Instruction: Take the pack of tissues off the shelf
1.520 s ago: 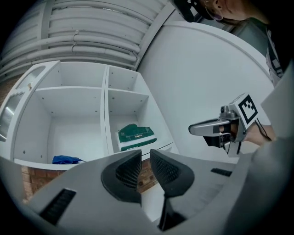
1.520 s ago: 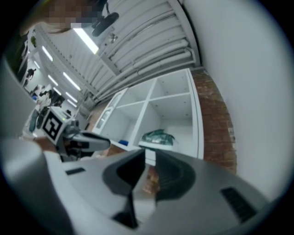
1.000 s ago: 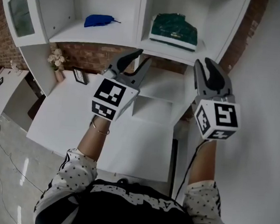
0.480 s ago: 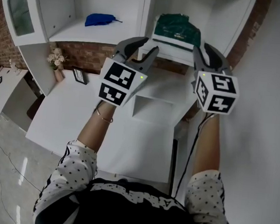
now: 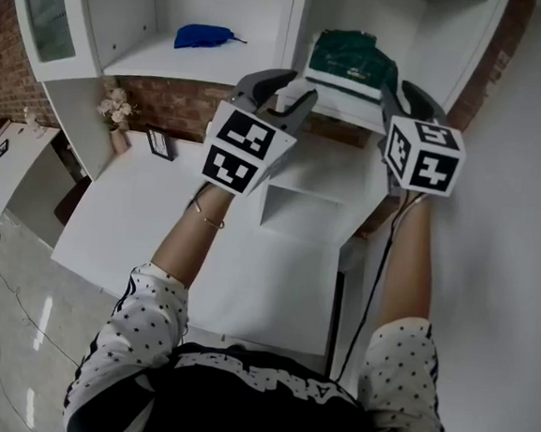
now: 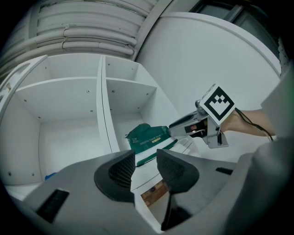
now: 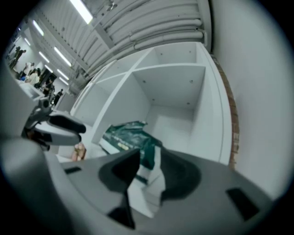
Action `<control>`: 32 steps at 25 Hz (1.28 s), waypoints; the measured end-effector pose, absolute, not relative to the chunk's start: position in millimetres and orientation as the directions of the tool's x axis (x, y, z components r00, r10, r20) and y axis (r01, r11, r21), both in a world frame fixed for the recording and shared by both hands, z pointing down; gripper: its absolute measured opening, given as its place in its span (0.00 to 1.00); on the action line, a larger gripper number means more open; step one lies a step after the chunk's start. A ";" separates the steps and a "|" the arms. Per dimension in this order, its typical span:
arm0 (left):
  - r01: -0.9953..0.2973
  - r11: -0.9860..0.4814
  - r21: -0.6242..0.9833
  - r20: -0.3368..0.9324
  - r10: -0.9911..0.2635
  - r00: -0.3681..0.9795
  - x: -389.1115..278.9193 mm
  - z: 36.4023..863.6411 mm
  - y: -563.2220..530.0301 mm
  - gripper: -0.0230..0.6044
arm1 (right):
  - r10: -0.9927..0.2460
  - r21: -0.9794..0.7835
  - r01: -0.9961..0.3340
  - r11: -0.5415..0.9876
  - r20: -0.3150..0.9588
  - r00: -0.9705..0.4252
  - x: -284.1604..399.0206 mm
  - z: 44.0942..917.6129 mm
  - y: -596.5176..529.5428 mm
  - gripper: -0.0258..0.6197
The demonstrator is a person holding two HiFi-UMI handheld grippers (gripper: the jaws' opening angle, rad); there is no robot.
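A person faces a white shelf (image 5: 162, 63) with a gripper raised in each hand. Low and well to the left of the left gripper (image 5: 296, 86), a small bunch of flowers (image 5: 116, 109) and a picture frame (image 5: 160, 143) stand at the back of a white table (image 5: 129, 217), against a brick wall (image 5: 181, 107). Above them, in the shelf's left compartment, lies a blue bundle (image 5: 203, 36). The left gripper points at the front edge of the shelf, near the upright divider; its jaws have just been opening and stand apart with nothing held between them. The pack of tissues (image 5: 352, 58), dark green with a white edge, lies in the right compartment, ahead of this gripper and to its right. The right gripper (image 5: 405, 92) is just beside the pack's right end, close to the shelf edge. Its jaws have also just been opening and stand apart; the pack shows through the gap just beyond them, not gripped
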State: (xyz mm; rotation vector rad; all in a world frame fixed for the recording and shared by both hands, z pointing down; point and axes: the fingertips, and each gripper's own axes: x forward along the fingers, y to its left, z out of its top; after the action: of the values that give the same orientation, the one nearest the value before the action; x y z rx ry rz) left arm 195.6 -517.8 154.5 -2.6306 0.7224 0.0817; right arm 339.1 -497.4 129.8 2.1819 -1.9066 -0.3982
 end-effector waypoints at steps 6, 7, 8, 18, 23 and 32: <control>-0.503 -0.776 -0.381 -0.154 -0.483 0.862 198.4 151.1 -520.8 0.30 | -0.991 0.341 -0.930 -0.135 -0.030 0.133 344.3 134.2 -506.7 0.26; -0.503 -0.777 -0.380 -0.154 -0.483 0.862 199.5 149.8 -521.4 0.30 | -0.991 0.339 -0.931 -0.134 -0.027 0.132 344.7 134.6 -507.3 0.25; -0.501 -0.778 -0.378 -0.153 -0.481 0.863 200.9 148.5 -521.5 0.30 | -0.991 0.338 -0.932 -0.130 -0.022 0.131 344.7 135.2 -507.8 0.22; -0.518 -0.772 -0.367 -0.120 -0.513 0.850 215.9 150.5 -535.4 0.30 | -0.995 0.333 -0.938 -0.098 -0.009 0.101 346.4 135.4 -507.0 0.09; -0.526 -0.773 -0.354 -0.099 -0.529 0.843 222.2 154.2 -542.6 0.30 | -0.998 0.320 -0.946 -0.061 -0.010 0.061 346.8 136.8 -500.4 0.09; -0.495 -0.825 -0.274 -0.071 -0.496 0.865 237.5 150.1 -549.6 0.30 | -1.000 0.313 -0.949 -0.015 -0.013 0.011 350.9 137.0 -486.5 0.09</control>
State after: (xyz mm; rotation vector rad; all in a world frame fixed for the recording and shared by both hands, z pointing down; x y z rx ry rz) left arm 237.5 -549.6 150.1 -2.7549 0.7483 -0.0043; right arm 350.9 -486.5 137.0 2.0674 -2.0401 -0.3420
